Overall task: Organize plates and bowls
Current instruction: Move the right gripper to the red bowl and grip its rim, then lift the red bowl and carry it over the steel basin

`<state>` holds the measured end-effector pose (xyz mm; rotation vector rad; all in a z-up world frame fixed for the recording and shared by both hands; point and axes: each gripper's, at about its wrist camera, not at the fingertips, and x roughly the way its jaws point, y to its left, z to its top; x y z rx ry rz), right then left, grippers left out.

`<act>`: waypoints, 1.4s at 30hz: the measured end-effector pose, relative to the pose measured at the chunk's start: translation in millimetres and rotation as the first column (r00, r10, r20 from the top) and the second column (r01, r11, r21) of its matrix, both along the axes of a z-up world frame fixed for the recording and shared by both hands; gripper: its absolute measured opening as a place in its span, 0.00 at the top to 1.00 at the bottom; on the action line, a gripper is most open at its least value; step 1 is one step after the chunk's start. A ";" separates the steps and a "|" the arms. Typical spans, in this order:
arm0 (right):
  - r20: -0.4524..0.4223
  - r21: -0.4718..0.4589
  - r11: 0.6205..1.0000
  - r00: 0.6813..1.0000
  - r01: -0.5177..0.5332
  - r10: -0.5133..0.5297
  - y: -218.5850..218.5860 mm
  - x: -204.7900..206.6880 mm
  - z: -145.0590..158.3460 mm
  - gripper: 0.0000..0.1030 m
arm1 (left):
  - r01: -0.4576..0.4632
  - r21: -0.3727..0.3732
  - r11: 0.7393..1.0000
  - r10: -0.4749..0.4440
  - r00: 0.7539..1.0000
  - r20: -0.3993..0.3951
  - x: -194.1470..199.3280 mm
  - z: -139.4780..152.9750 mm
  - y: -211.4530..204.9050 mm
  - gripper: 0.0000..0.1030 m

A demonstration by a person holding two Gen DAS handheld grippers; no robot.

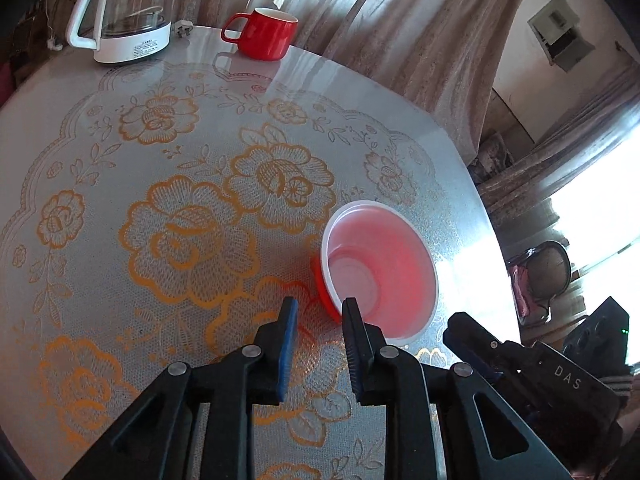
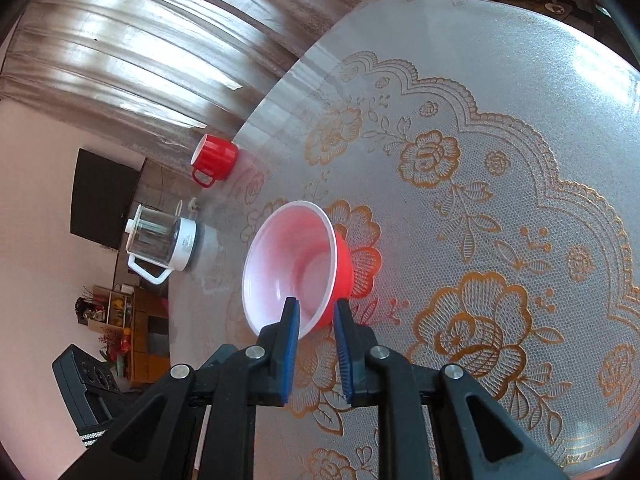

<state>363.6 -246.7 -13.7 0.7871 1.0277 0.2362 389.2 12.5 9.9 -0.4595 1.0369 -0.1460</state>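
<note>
A red bowl with a white inside [image 1: 380, 268] [image 2: 296, 264] is over the round table with the floral lace cloth [image 1: 180, 216]. My right gripper [image 2: 316, 312] straddles its near rim, one finger inside and one outside, and looks shut on it. In the left wrist view the right gripper's body [image 1: 520, 364] comes in from the right, just short of the bowl. My left gripper [image 1: 320, 312] is open and empty, just left of the bowl's near edge; its right fingertip is at the rim. Whether the bowl is lifted or resting I cannot tell.
A red mug [image 1: 266, 34] [image 2: 214, 156] and a glass kettle with a white base [image 1: 128, 12] [image 2: 160, 244] stand at the table's far edge. Curtains [image 1: 380, 20] hang behind the table. The table's right edge [image 1: 484, 216] is close to the bowl.
</note>
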 end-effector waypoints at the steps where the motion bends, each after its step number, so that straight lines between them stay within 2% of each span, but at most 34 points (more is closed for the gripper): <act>1: 0.000 0.000 1.000 1.000 0.000 0.000 0.9 3.0 -0.8 0.83 | -0.002 -0.002 1.000 0.002 1.000 0.000 4.5 -0.7 -0.7 0.73; 5: -0.016 -0.043 0.999 1.000 0.000 -0.001 7.8 13.8 -8.3 0.83 | 0.007 0.017 1.000 -0.007 1.000 -0.026 25.0 -11.6 -7.1 0.75; 7: -0.028 -0.060 0.998 1.000 -0.013 0.012 10.9 17.4 -15.6 0.87 | 0.040 0.037 0.999 -0.039 0.999 -0.010 26.4 -13.4 -14.2 0.87; 8: -0.037 -0.065 0.998 0.999 -0.018 0.016 11.4 17.8 -18.8 0.92 | 0.054 0.045 0.998 -0.054 0.999 0.004 24.6 -12.7 -16.5 0.91; 10: -0.036 -0.061 0.998 0.999 -0.029 0.026 10.4 14.5 -20.6 0.93 | 0.069 0.073 0.995 -0.070 0.997 0.014 19.7 -11.9 -18.5 0.91; 21: -0.057 -0.081 0.988 0.990 -0.133 0.129 12.6 -27.9 -12.6 0.93 | 0.091 0.053 0.994 -0.088 0.994 -0.058 -25.8 -9.5 -9.4 0.92; 24: -0.058 -0.078 0.984 0.987 -0.157 0.153 15.0 -44.7 -7.0 0.93 | 0.108 0.078 0.991 -0.104 0.993 -0.055 -42.3 -2.1 -9.8 0.92; 32: -0.088 -0.087 0.979 0.980 -0.185 0.178 19.6 -80.9 -10.8 0.92 | 0.165 0.117 0.979 -0.155 0.984 -0.089 -75.8 -8.1 -14.4 0.91; 35: -0.092 -0.075 0.982 0.982 -0.175 0.167 18.7 -87.1 -13.7 0.90 | 0.173 0.114 0.978 -0.163 0.982 -0.092 -80.1 -10.6 -13.3 0.84; 38: -0.091 -0.089 0.983 0.984 -0.163 0.155 18.1 -88.6 -14.5 0.91 | 0.153 0.110 0.982 -0.144 0.986 -0.088 -80.2 -12.2 -9.3 0.72; 42: -0.078 -0.099 0.985 0.988 -0.142 0.135 17.9 -88.8 -13.0 0.88 | 0.113 0.054 0.992 -0.109 0.992 -0.068 -78.5 -14.0 4.1 0.69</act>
